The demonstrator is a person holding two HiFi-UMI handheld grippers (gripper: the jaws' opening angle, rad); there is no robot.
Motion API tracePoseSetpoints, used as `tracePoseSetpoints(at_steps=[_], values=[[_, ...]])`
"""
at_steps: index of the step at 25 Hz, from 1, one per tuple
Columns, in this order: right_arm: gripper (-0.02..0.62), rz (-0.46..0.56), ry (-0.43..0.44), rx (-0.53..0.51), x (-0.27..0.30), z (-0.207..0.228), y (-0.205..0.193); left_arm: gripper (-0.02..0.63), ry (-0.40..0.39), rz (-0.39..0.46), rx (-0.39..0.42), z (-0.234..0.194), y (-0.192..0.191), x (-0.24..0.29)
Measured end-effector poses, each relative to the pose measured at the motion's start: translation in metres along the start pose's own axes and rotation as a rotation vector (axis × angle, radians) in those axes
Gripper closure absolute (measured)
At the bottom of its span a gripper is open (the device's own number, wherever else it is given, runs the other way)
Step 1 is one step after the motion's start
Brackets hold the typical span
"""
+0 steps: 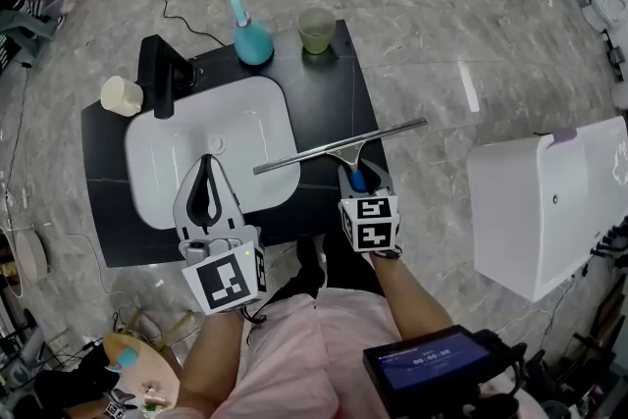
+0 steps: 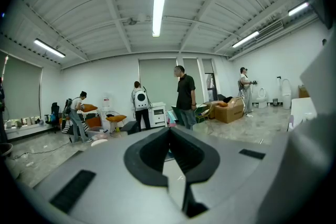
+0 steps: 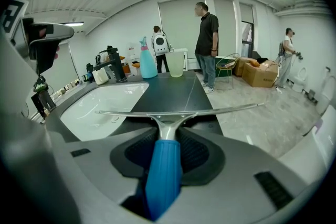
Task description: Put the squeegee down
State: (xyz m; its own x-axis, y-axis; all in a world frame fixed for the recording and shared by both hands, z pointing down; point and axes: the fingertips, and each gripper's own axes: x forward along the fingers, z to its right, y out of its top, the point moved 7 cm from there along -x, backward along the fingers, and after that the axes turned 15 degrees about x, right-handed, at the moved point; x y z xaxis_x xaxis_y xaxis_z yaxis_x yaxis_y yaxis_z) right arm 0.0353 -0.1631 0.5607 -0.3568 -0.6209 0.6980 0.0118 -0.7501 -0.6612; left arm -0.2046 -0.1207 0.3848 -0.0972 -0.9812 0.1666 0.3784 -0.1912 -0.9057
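The squeegee (image 1: 339, 148) has a blue handle (image 3: 164, 176) and a long metal blade (image 3: 178, 111). My right gripper (image 1: 359, 177) is shut on the handle, and the blade hangs crosswise above the front right of the black countertop (image 1: 329, 98), its left end over the edge of the white sink (image 1: 167, 142). In the right gripper view the handle fills the gap between the jaws of the right gripper (image 3: 168, 131). My left gripper (image 1: 207, 162) hovers over the sink's front part. It is shut with nothing in it, the fingertips meeting in the left gripper view (image 2: 169, 131).
At the back of the counter stand a black faucet (image 1: 160, 74), a teal spray bottle (image 1: 251, 36), a green cup (image 1: 316, 29) and a beige cup (image 1: 122, 96). A large white basin (image 1: 549, 201) sits on the floor to the right. People (image 3: 209, 42) stand farther back in the room.
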Motion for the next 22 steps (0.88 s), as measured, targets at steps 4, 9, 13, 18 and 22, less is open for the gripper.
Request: tracePoseSetpoints(at_steps=[4, 9, 13, 18, 22], values=[[0.46, -0.007, 0.009, -0.002, 0.001, -0.001, 0.0, 0.597, -0.004, 0.002, 0.001, 0.001, 0.001, -0.001], [0.407, -0.01, 0.02, -0.008, -0.003, -0.003, 0.002, 0.597, -0.005, 0.014, -0.003, 0.001, 0.002, -0.005], [0.408, 0.053, -0.001, -0.023, -0.021, -0.004, 0.017, 0.597, -0.005, 0.049, -0.016, 0.001, 0.01, -0.01], [0.434, 0.203, 0.033, -0.015, -0.064, -0.02, 0.051, 0.597, -0.025, 0.123, -0.022, 0.006, 0.032, -0.027], [0.462, 0.404, 0.092, -0.074, -0.112, -0.044, 0.092, 0.597, -0.035, 0.222, -0.021, 0.006, 0.061, -0.038]])
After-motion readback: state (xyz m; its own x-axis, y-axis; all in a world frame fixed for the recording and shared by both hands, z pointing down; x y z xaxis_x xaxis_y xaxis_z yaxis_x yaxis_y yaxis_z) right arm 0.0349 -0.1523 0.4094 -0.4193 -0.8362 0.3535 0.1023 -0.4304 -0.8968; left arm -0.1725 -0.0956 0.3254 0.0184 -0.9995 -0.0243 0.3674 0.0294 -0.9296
